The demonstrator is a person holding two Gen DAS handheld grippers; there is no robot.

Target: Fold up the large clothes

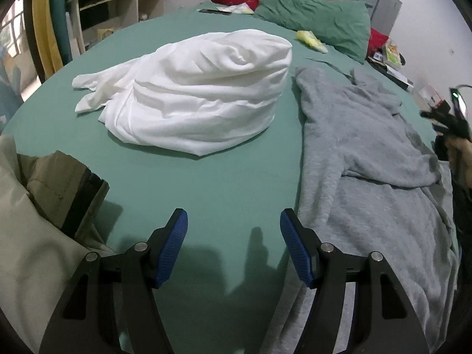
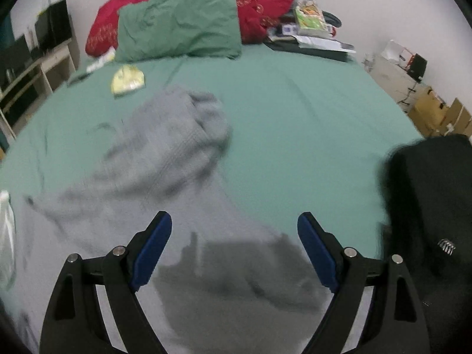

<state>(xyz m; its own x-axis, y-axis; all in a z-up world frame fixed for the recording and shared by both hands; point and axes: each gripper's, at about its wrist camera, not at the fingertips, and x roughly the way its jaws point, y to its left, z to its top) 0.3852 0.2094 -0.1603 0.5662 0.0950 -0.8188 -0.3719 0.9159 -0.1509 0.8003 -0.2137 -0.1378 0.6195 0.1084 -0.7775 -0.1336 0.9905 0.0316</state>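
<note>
A grey sweatshirt [image 1: 368,159] lies spread and rumpled on the green bed sheet [image 1: 212,183], to the right of my left gripper [image 1: 233,221], which is open and empty above bare sheet. In the right wrist view the same grey sweatshirt [image 2: 165,159] lies under and ahead of my right gripper [image 2: 234,224], which is open and empty just above the cloth. A white garment [image 1: 200,94] lies bunched in a heap ahead of the left gripper. A beige garment [image 1: 38,206] lies at the near left.
A green pillow [image 2: 183,20] and red pillows [image 2: 256,3] lie at the headboard. A yellow packet [image 2: 128,79] lies on the sheet. A black item [image 2: 427,206] sits at the bed's right edge. Shelves [image 1: 118,3] stand left; boxes [image 2: 436,112] stand right.
</note>
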